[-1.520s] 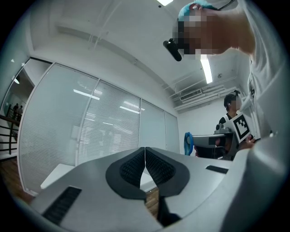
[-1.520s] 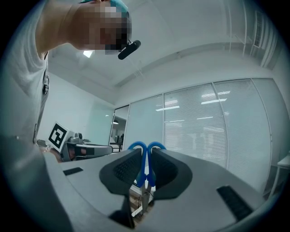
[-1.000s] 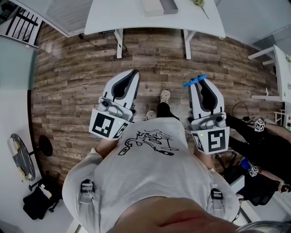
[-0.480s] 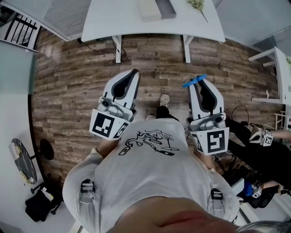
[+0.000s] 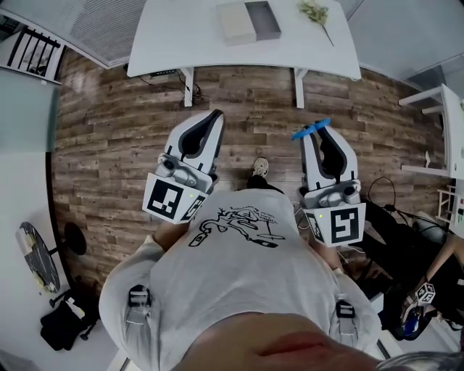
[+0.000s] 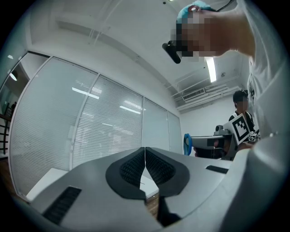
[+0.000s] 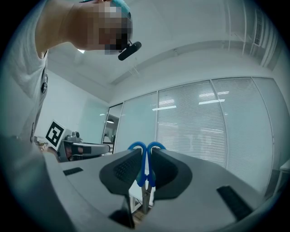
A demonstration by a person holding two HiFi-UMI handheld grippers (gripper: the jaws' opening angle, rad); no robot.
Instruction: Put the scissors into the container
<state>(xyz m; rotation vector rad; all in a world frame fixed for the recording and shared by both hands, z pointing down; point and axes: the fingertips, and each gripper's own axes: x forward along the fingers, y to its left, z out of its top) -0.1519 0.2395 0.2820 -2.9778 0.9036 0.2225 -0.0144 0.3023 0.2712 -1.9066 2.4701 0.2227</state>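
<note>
Right claw (image 5: 319, 132): clamped on the scissors (image 7: 141, 178), pads pressing the blue handles from both sides; held out roughly level above the floor.
Scissors: upright between the right claw's pads, blue loops poking above its tips, metal blades hanging below them.
Left claw (image 6: 145, 158): closed, pads meeting tip to tip with nothing between them; level alongside the right claw, well apart from it.
Container (image 5: 262, 19): open grey box on the white surface (image 5: 181, 32), well ahead of both claws and roughly between their lines.
Pale block (image 5: 235, 23): lying against the container's left side, ahead of the left claw's tip.
Green sprig (image 5: 315, 11): near the surface's far right, straight ahead of the right claw.
Wood-plank floor (image 5: 109, 130): beneath both claws, separating their tips from the surface.
Shoe (image 5: 259, 168): down on the planks between the two claws.
</note>
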